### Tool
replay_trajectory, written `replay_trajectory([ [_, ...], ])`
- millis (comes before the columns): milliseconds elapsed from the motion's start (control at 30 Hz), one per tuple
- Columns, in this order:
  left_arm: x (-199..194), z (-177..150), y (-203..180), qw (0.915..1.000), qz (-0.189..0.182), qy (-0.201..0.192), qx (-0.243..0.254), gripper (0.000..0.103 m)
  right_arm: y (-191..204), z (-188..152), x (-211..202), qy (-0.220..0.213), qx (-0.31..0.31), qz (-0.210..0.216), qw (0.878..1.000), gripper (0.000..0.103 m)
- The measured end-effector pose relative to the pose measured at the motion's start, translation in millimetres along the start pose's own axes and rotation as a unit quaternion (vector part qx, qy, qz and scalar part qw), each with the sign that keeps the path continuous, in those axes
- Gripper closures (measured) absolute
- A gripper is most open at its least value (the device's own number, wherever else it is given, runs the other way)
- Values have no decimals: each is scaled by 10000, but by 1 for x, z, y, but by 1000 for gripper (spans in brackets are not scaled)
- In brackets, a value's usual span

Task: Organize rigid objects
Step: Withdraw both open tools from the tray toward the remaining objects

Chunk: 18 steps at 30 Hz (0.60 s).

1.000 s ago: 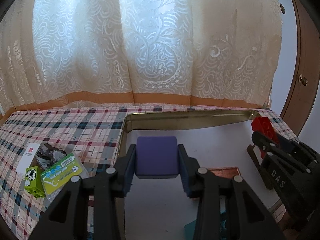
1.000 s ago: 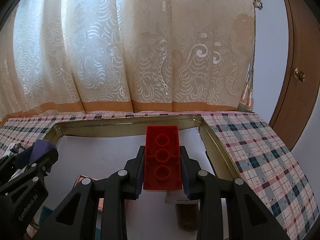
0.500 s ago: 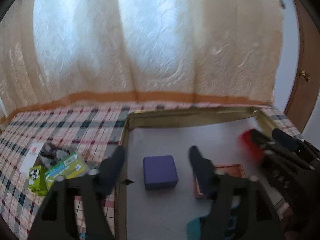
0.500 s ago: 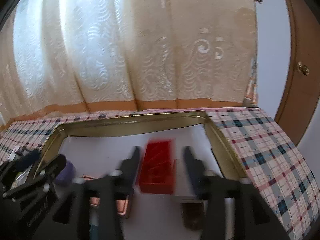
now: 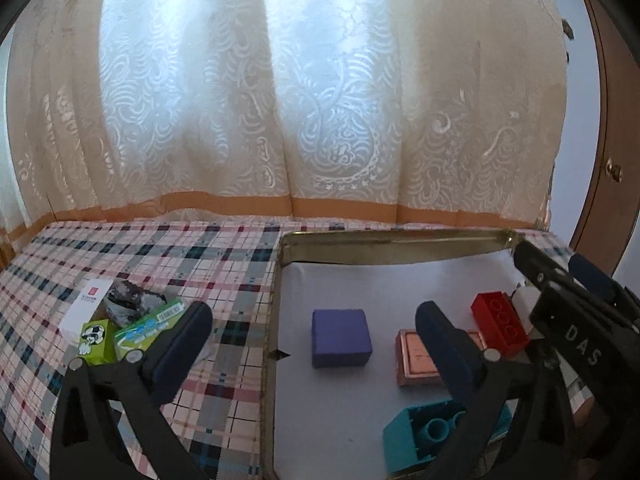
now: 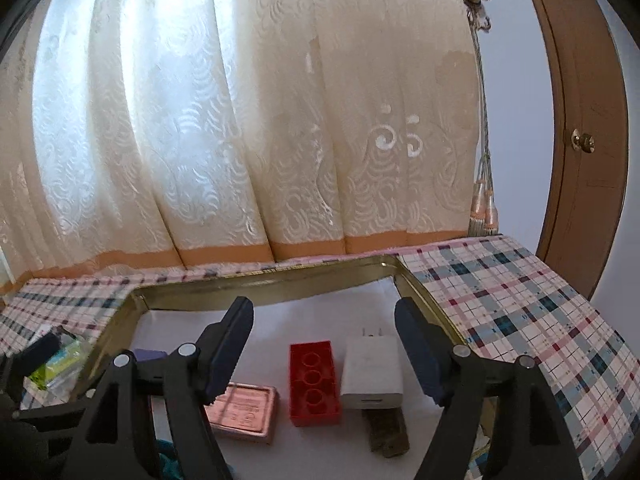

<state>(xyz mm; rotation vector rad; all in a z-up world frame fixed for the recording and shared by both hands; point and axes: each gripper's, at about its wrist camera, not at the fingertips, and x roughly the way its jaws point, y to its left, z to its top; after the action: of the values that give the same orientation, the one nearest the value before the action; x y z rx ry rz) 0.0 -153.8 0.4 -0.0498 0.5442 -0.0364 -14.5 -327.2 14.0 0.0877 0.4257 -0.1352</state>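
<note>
A gold-rimmed tray with a white floor lies on the plaid cloth; it also shows in the right wrist view. In it lie a purple block, a red brick, a copper tin, a teal brick, a white charger and a brown piece. My left gripper is open above the purple block. My right gripper is open above the red brick.
Left of the tray on the cloth lie a green box, a green packet, a crumpled wrapper and a white card. A curtain hangs behind; a wooden door stands at right.
Both grippers have opened and drawn back. The purple block dropped from the left gripper and the red brick from the right; both now lie on the tray floor.
</note>
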Motion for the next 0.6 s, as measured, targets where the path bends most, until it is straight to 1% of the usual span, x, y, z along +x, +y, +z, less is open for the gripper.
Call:
replay_trajectory([
  [67,-8,-2,7,9997,-50,-196,-141,0,3,1,-10,-272,23,-5,9996,28],
  [133,-15,-2,12,9990,15,-410,-173,0,5,2,-21,-611,9,-38,9981,27],
  [167,-18,-1,15,9984,125,-528,-126,0,6,2,-27,-806,-11,-51,9967,26],
  [200,-20,-1,16,9979,237,-607,-58,0,7,2,-30,-944,-33,-67,9955,22],
  [267,-24,-1,21,9964,434,-720,95,0,9,2,-37,-1184,-97,-137,9928,21],
  [433,-33,-3,38,9941,661,-851,147,0,17,1,-44,-1480,-304,-197,9883,21],
  [600,-38,-5,55,9935,703,-889,81,0,25,-2,-49,-1584,-406,-189,9864,21],
])
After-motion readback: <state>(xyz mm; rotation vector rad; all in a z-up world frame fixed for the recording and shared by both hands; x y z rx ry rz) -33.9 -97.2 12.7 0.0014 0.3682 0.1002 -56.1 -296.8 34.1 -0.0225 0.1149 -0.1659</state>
